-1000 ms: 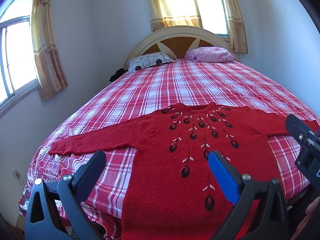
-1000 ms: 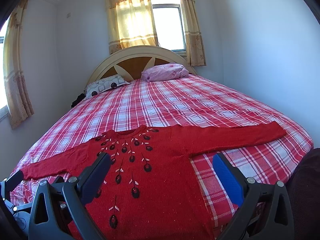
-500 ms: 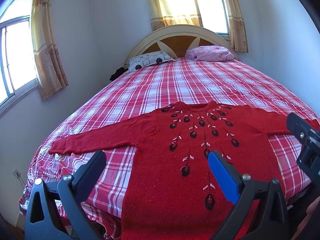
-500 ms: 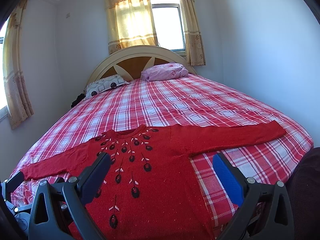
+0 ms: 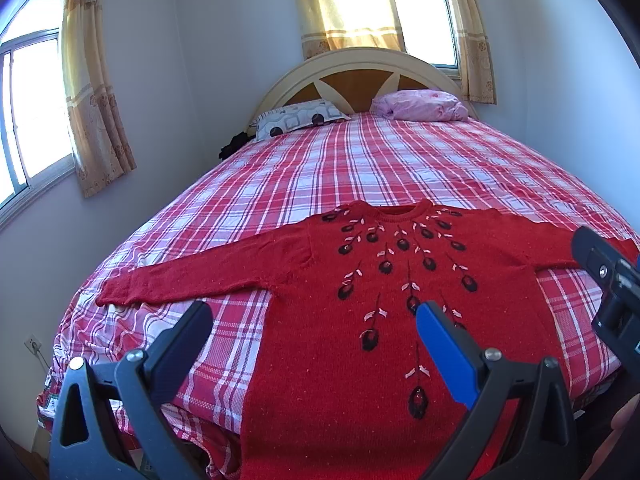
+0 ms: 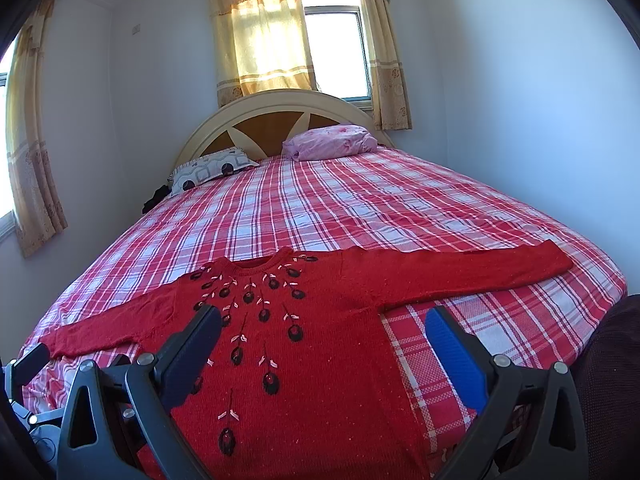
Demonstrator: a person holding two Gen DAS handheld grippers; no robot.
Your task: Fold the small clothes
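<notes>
A red knitted sweater point(image 5: 360, 320) with black and white embroidery lies flat, face up, on the bed, both sleeves spread out; it also shows in the right wrist view point(image 6: 320, 328). Its hem hangs over the near bed edge. My left gripper point(image 5: 314, 316) is open and empty, held above the sweater's lower left part. My right gripper point(image 6: 322, 320) is open and empty, above the sweater's lower right part. The left sleeve end point(image 5: 120, 290) lies near the bed's left edge, the right sleeve end point(image 6: 556, 256) near the right edge.
The bed has a red plaid sheet point(image 5: 360, 160) and a cream headboard point(image 6: 280, 108). A patterned pillow point(image 5: 296, 120) and a pink bundle point(image 5: 420, 106) lie at the head. Walls stand close on both sides. Part of the right gripper's body point(image 5: 612, 280) shows at the right.
Both grippers have stayed almost still and open. The sweater has not moved.
</notes>
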